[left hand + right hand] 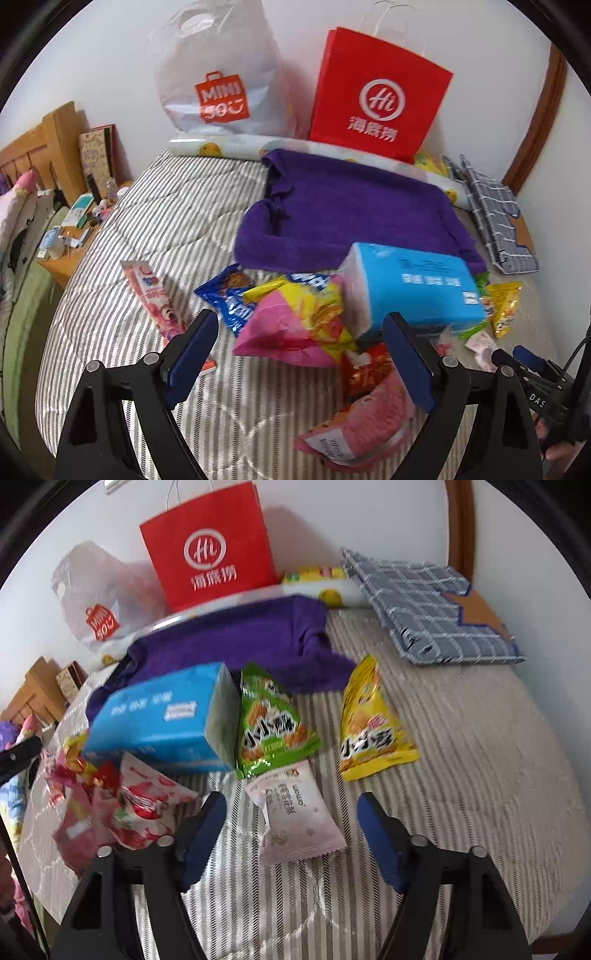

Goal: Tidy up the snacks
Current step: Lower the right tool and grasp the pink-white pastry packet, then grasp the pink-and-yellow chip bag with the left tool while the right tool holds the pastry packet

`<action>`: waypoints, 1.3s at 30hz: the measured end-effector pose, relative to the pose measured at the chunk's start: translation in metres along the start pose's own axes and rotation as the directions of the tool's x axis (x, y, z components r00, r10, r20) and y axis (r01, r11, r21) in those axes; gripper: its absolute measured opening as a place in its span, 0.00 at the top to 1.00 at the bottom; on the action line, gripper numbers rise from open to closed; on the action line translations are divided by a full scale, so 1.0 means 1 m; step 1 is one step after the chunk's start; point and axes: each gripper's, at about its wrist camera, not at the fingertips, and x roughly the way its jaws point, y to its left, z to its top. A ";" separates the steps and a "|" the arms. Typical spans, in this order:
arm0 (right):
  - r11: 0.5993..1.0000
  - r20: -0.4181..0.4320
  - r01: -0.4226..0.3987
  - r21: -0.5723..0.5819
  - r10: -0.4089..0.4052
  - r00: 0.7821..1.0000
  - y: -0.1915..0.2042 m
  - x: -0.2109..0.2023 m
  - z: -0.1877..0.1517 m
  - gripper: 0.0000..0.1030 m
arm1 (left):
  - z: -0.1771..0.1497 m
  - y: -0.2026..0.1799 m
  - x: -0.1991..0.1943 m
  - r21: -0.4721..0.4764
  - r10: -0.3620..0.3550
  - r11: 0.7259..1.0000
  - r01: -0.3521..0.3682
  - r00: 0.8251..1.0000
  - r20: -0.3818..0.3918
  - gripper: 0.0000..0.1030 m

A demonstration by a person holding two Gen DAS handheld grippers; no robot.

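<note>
A heap of snack packets lies on a striped bed cover (155,229). My left gripper (301,319) hangs open just above the heap. A pink and yellow packet (295,325) lies between its fingers, untouched by the pads, with a red packet (365,369) and a pink packet (362,424) nearer the camera. A blue cookie packet (229,299) lies to the left. My right gripper (291,801) is open around a pale pink packet (295,812), its pads clear of it. Beyond that packet lie a green packet (269,723) and a yellow packet (369,723).
A blue tissue pack (413,284) rests on the heap in front of a purple towel (351,206). A red paper bag (376,96) and a white plastic bag (218,74) stand against the wall. A grey checked folded box (436,609) lies at the right. A pink tube (155,299) lies at the left.
</note>
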 end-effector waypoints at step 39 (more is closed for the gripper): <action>0.992 0.082 0.080 -0.095 -0.072 0.994 0.015 0.023 -0.012 0.52 | 0.011 0.000 0.068 0.045 -0.021 0.999 0.027 0.992 -0.126 0.34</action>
